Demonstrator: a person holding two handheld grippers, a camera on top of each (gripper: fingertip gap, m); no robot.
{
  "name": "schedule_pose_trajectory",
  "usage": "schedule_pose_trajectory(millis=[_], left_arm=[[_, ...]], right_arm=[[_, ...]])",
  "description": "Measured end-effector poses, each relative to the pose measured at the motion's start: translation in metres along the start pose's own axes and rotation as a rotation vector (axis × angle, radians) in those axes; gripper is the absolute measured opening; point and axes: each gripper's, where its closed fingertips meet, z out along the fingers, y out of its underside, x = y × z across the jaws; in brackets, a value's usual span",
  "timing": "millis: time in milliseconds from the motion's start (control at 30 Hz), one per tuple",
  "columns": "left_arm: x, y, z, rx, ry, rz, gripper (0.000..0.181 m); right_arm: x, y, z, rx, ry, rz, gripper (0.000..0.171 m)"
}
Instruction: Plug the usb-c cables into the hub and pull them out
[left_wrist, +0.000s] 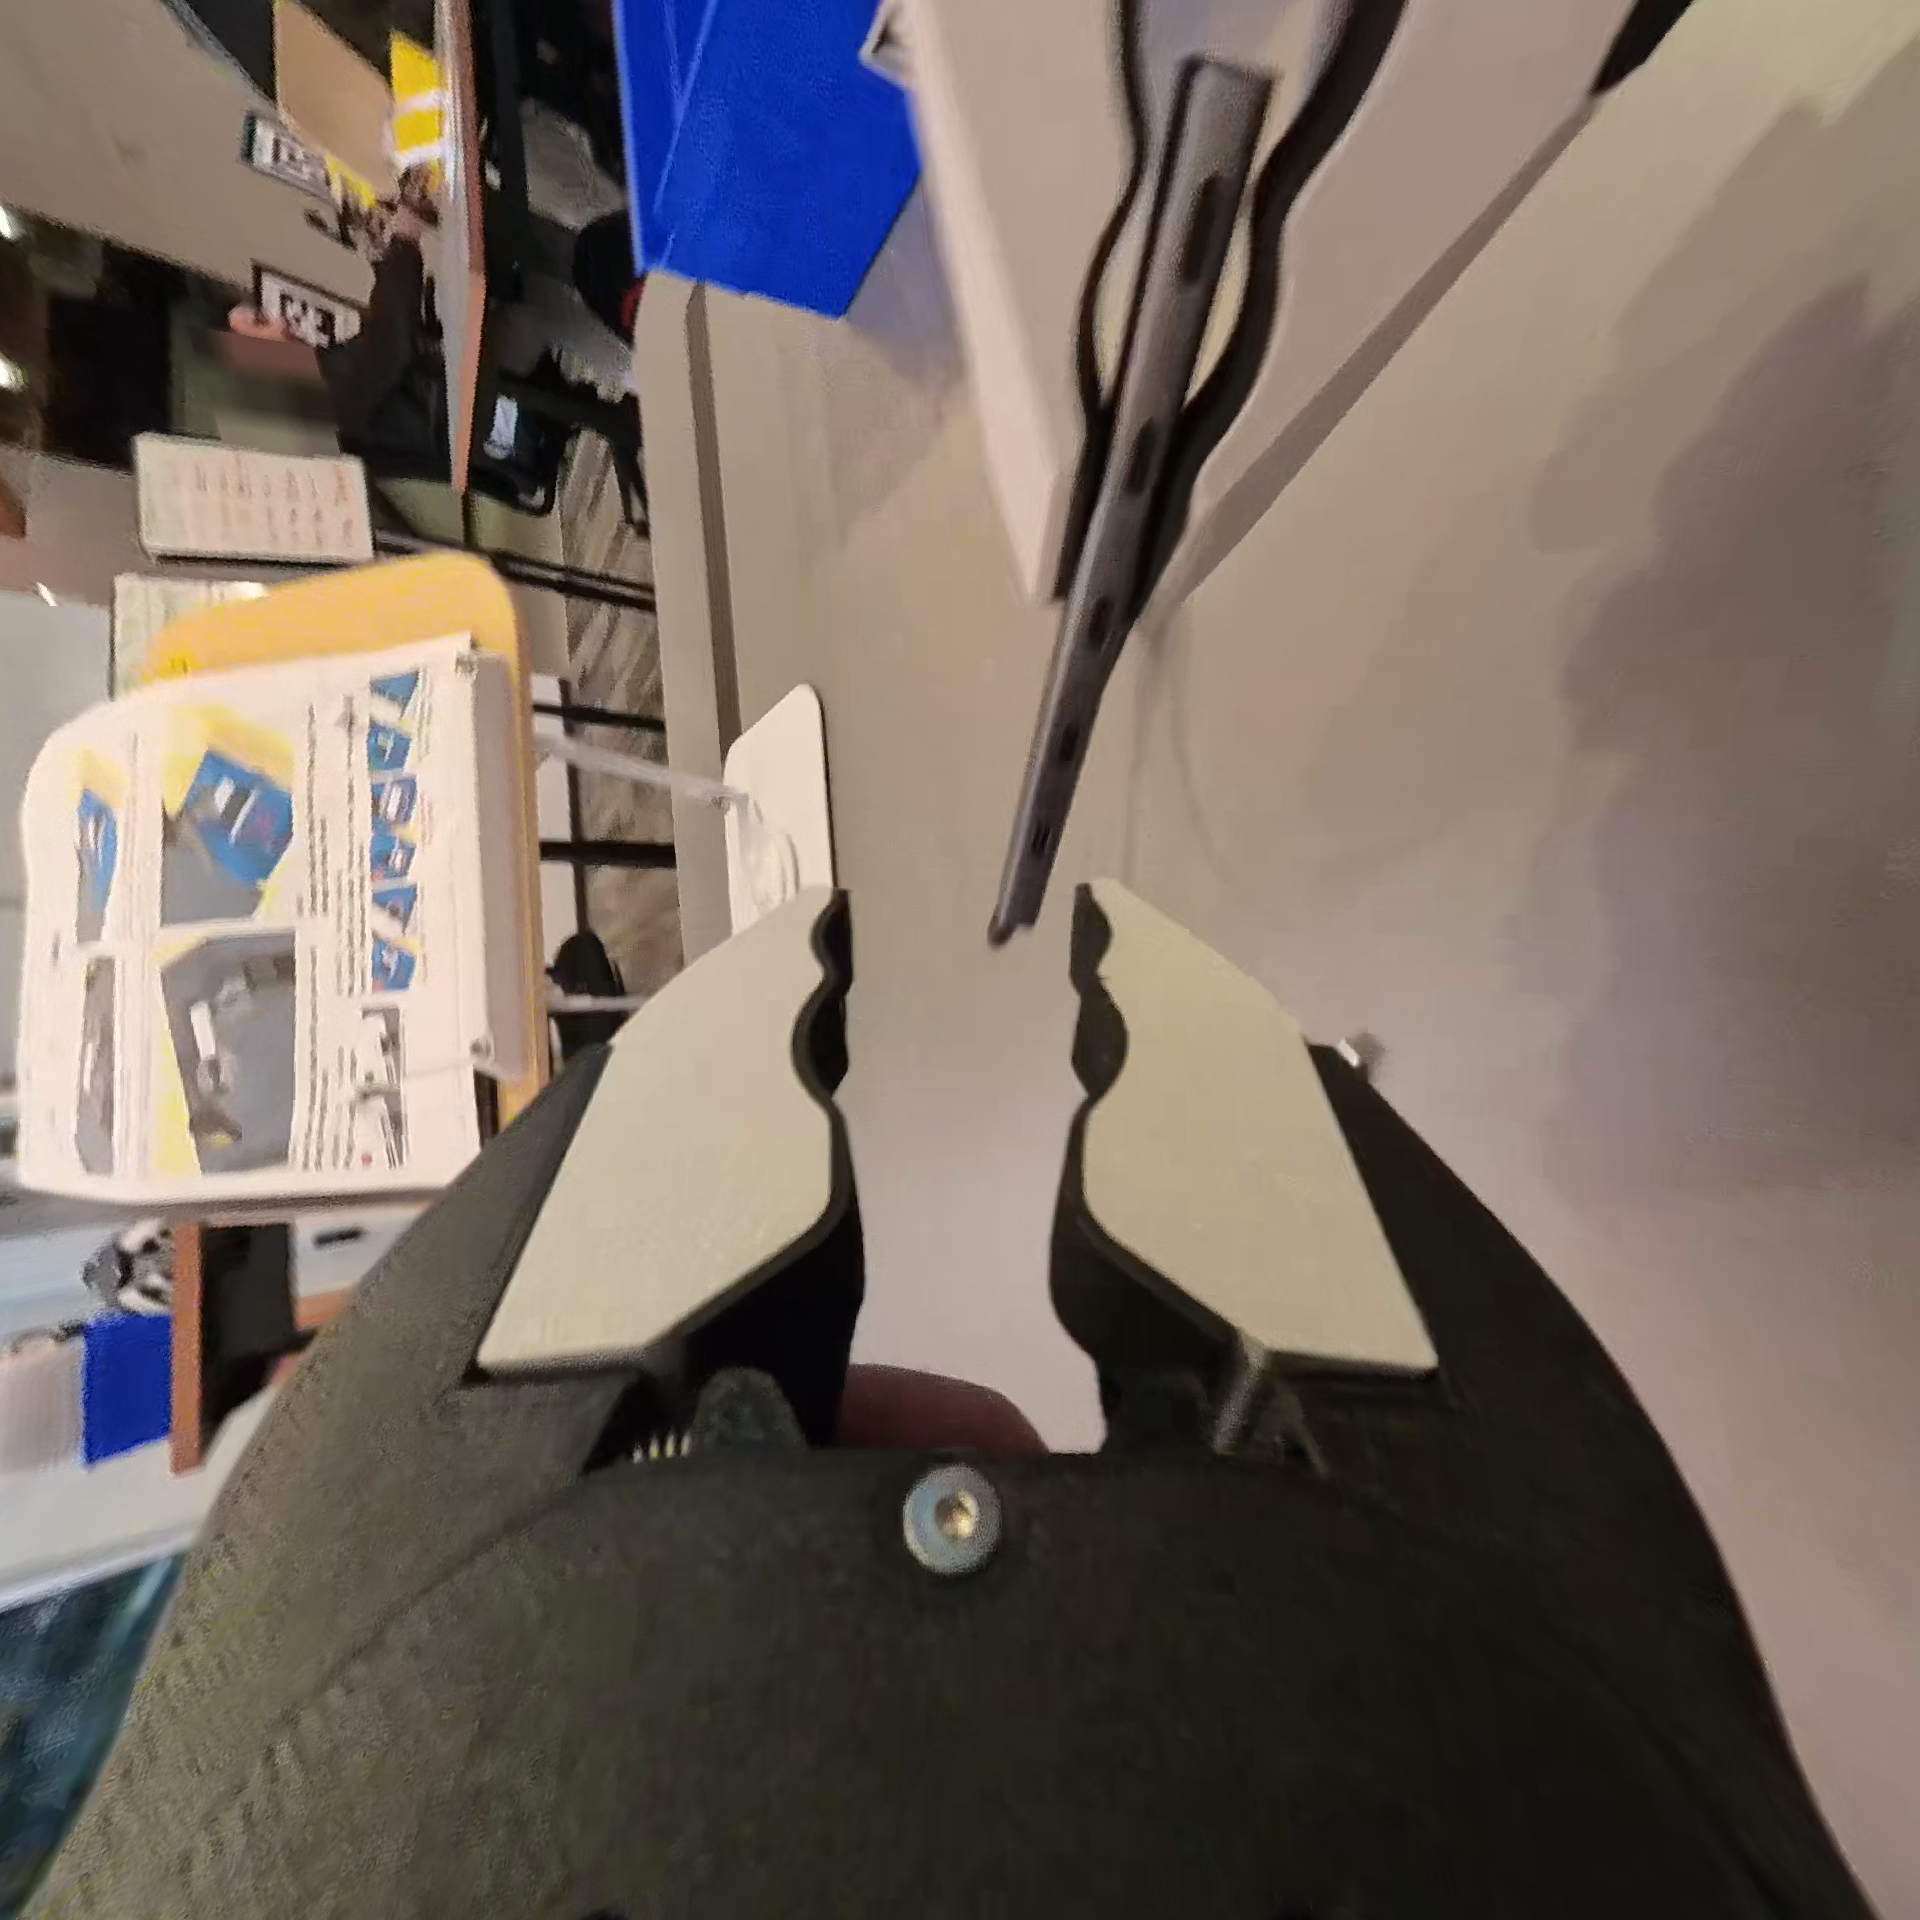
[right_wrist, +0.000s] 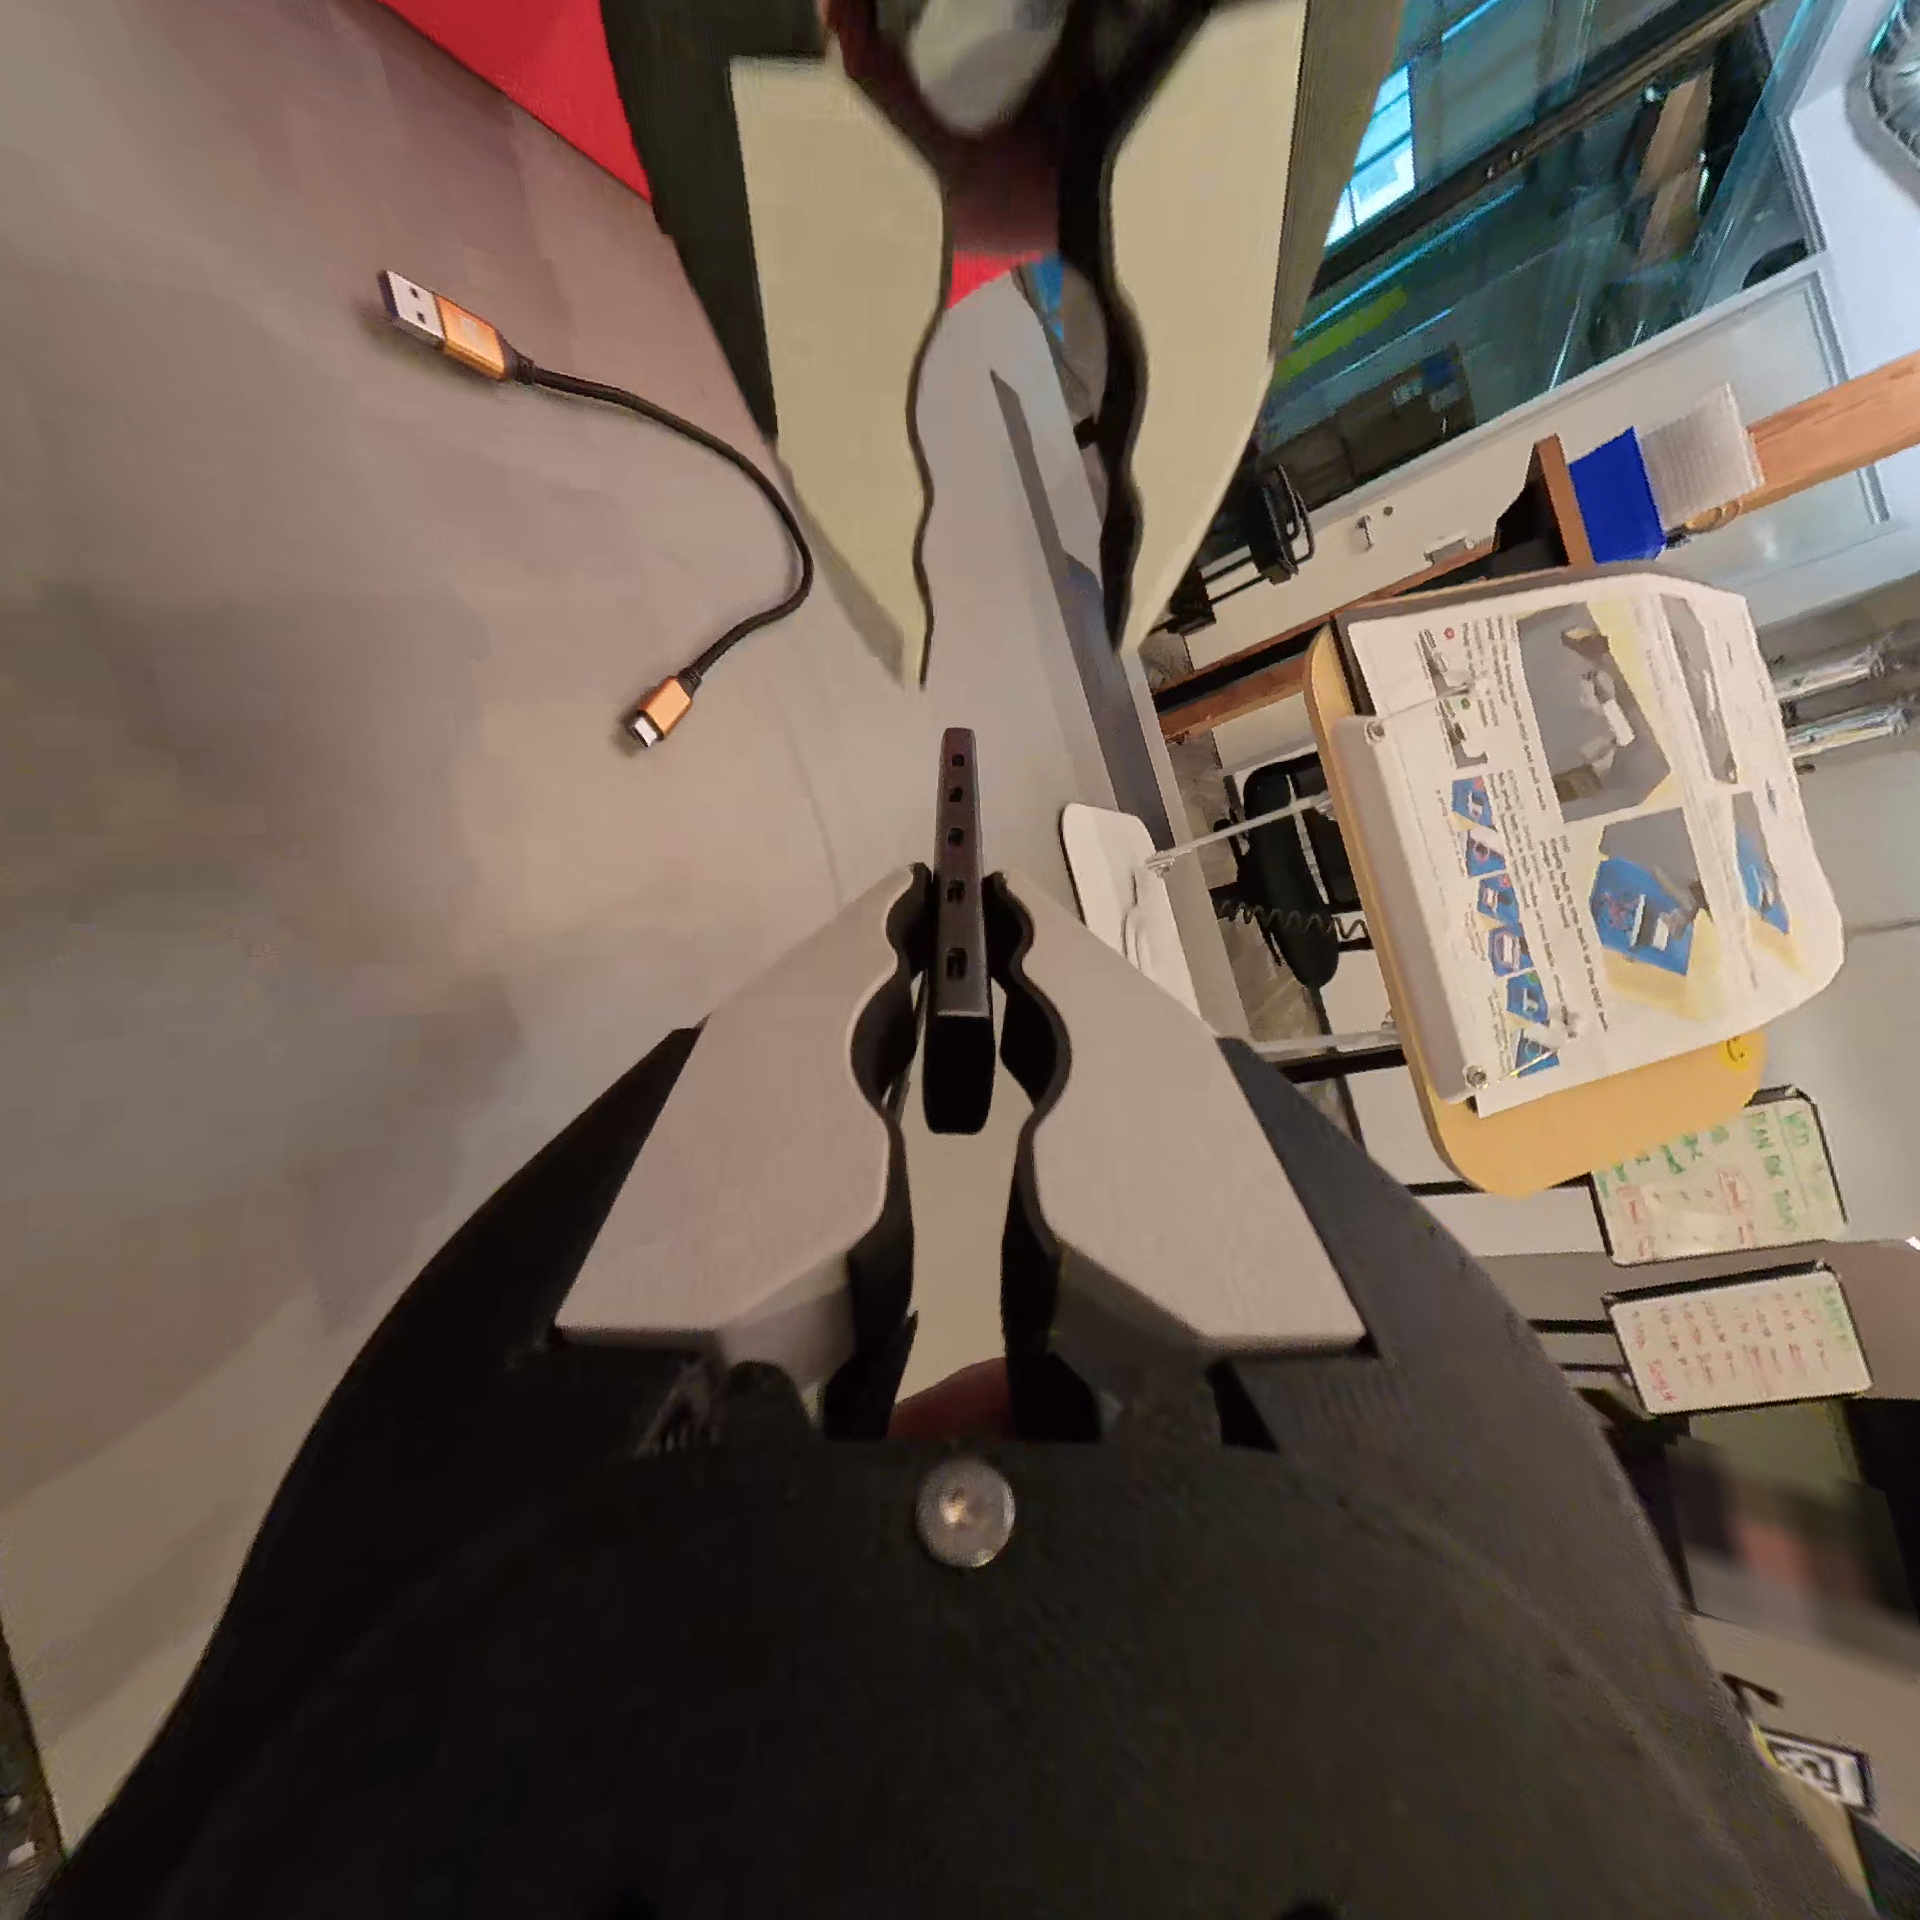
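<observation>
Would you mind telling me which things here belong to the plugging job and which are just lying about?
Belongs to the job:
- dark hub, clamped in the right gripper
- orange-ended cable, loose on the table
- left gripper, open and empty

Just lying about:
- white card at the table edge
- stand of printed sheets
- blue box

My left wrist camera sits just behind the left tool (left_wrist: 956, 914), rolled sideways, looking along its fingers at the hub (left_wrist: 1132, 436) close ahead. My right wrist camera looks along the right tool (right_wrist: 961, 894) from the opposite end, very near the same hub (right_wrist: 958, 935). Both views share the hub, the table (right_wrist: 260, 831), each other's tool, and the printed sheet (left_wrist: 260, 935) beyond the table edge.
</observation>
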Motion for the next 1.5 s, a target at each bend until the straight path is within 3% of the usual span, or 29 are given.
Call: schedule_pose_trajectory(millis=[100, 233, 400, 733, 900, 1500], left_arm=[[-0.003, 0.024, -0.015, -0.071, 0.023, -0.061, 0.044], [0.029, 0.052, -0.017, -0.154, 0.149, -0.009, 0.036], [0.064, 0.076, 0.001, -0.206, 0.292, 0.003, 0.032], [0.084, 0.110, 0.038, -0.256, 0.486, 0.029, 0.024], [0.083, 0.117, 0.048, -0.279, 0.547, -0.025, 0.005], [0.070, 0.117, 0.036, -0.311, 0.600, -0.181, 0.000]], right_arm=[[0.002, 0.004, 0.000, -0.004, 0.004, 0.018, 0.007], [-0.004, 0.004, 0.003, -0.006, -0.017, 0.020, 0.007], [-0.008, 0.007, 0.004, -0.007, -0.043, 0.041, 0.007], [-0.017, 0.017, 0.007, -0.020, -0.088, 0.083, 0.007], [-0.024, 0.028, 0.012, -0.049, -0.117, 0.106, 0.007], [-0.062, 0.032, 0.048, -0.159, -0.157, -0.070, 0.011]])
